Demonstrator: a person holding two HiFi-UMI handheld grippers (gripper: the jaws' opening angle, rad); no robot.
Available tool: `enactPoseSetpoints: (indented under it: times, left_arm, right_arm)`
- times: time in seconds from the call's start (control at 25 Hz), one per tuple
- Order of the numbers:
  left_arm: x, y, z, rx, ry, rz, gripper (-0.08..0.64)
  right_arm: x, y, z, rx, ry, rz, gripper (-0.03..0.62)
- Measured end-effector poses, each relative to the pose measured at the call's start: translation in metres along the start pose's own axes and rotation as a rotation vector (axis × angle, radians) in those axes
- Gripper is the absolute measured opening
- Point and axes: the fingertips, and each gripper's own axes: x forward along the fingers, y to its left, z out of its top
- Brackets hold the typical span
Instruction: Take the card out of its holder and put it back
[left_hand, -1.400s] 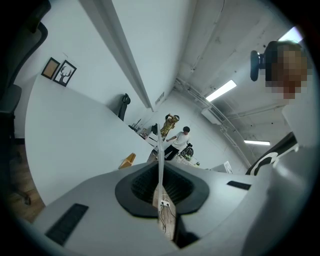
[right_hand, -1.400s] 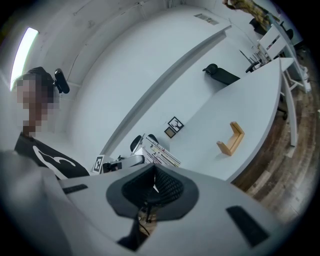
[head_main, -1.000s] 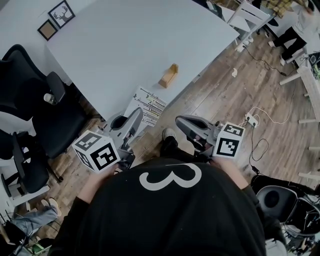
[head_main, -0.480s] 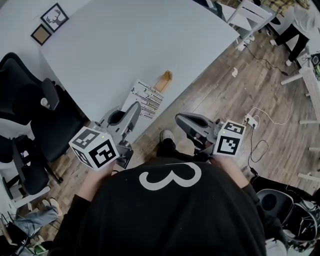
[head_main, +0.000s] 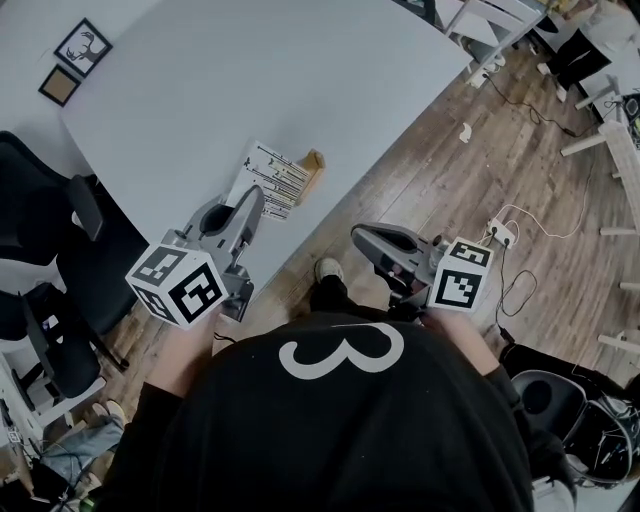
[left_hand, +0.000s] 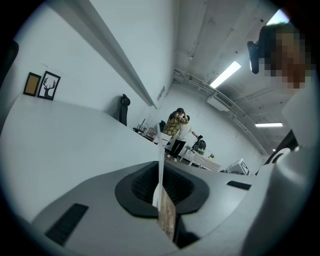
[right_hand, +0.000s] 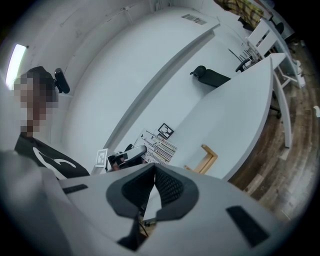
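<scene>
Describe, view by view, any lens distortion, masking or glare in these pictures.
Head view: dim, muted colour, the wide white table reading bluish grey. Left gripper view: circular fisheye vignette, a bright ceiling strip light, a mosaic patch at upper right. Right gripper view: same dark ring, table edge strongly curved, mosaic patch at left.

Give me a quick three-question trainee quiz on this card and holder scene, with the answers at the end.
1. True or false: the card sits in the wooden holder.
2. Which tongs grip the card? A) left tongs B) right tongs C) neither
3. Fill in: the wooden holder stands on the white ____, near its edge.
Key: 1 false; 2 A; 3 table.
</scene>
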Motion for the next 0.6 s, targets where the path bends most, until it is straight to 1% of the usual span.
enactPoseSetpoints:
  times: [0.16,0.28,0.6]
  left_arm:
    - [0.004,0.004,-0.003,0.055,0.022,0.018,0.025]
    - [0.004,0.005,-0.004,0.079,0.033,0.021,0.025]
    - [0.039,0.022,-0.013,0.093,0.086,0.052,0.025]
  right_arm:
    - [0.001,-0.001,-0.003,0.003,-0.004,-0.002,0.011]
    - [0.002,0.000,-0.006,0.006,-0.006,-0.003,0.011]
    - [-0.001,-0.026,0.002,0.038,-0.004,-0.015,0.011]
